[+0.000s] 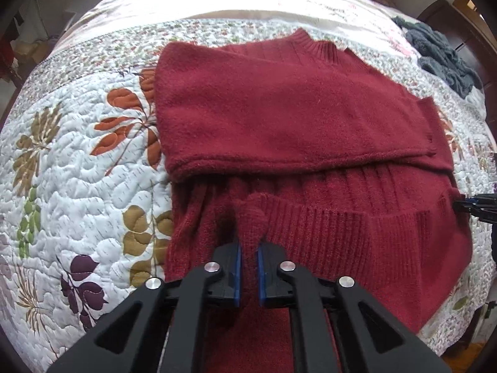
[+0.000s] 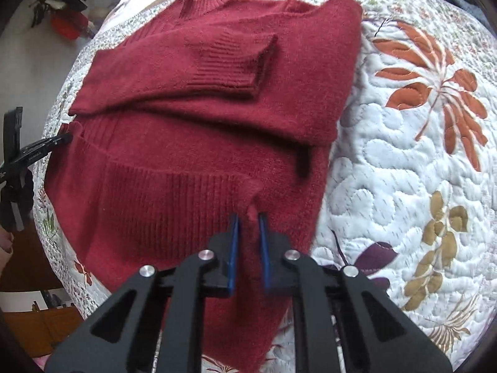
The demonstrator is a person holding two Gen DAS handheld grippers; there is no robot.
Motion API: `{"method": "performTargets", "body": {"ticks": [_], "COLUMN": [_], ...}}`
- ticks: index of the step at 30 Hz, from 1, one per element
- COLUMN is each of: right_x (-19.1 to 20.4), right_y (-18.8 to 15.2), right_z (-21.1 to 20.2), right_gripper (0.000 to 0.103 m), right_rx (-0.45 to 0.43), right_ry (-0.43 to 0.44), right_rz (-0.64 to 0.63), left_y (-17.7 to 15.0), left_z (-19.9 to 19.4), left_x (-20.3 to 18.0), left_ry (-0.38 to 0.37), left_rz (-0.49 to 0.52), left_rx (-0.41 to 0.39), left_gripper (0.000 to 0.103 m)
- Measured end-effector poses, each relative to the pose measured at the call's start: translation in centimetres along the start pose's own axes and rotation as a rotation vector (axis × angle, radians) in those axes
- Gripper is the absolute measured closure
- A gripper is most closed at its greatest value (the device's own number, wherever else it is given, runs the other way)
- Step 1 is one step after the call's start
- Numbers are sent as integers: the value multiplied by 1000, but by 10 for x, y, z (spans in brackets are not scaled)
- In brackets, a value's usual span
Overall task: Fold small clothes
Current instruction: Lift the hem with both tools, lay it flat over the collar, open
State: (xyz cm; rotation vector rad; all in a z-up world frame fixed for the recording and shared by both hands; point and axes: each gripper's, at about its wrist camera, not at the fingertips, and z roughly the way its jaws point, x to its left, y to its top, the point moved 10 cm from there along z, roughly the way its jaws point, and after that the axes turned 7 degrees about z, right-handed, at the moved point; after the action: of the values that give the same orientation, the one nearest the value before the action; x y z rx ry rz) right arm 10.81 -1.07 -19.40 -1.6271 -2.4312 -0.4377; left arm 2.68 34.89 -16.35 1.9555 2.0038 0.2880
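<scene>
Red sweater (image 1: 295,118) – sleeves folded in, hem pinched

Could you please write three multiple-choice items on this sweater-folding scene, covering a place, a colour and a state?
1. Where does the grey garment lie?
A. on the sweater
B. apart from it, on the quilt
C. on the floor

2. What colour is the sweater?
A. dark red
B. navy
C. white

3. What is the left gripper doing?
A. hanging open
B. pinching the sweater's hem
C. holding the quilt

Answers: 1 B, it sits off at the far side; 2 A, dark red knit in both views; 3 B, fabric is bunched between its pads.
</scene>
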Motion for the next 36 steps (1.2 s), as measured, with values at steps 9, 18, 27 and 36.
{"method": "performTargets", "body": {"ticks": [9,18,27,36], "right_x": [23,17,5,-30], "right_y": [-5,60,171,222], "right_z": [-59,-120,-122,-54], "right_gripper": [98,98,98,98], "right_rx": [-107,-291,-366,-276], "right_ry": [88,164,89,0], "right_rz": [47,151,115,152], "left_y": [8,82,173,209], "left_z": [-78,-124,-91,4], "left_x": [-13,4,32,57], "left_ry": [17,42,70,78], "left_rz": [-3,-44,-90,-126], "left_rx": [-181,-359,-421,-298], "left_gripper": [97,97,97,97]}}
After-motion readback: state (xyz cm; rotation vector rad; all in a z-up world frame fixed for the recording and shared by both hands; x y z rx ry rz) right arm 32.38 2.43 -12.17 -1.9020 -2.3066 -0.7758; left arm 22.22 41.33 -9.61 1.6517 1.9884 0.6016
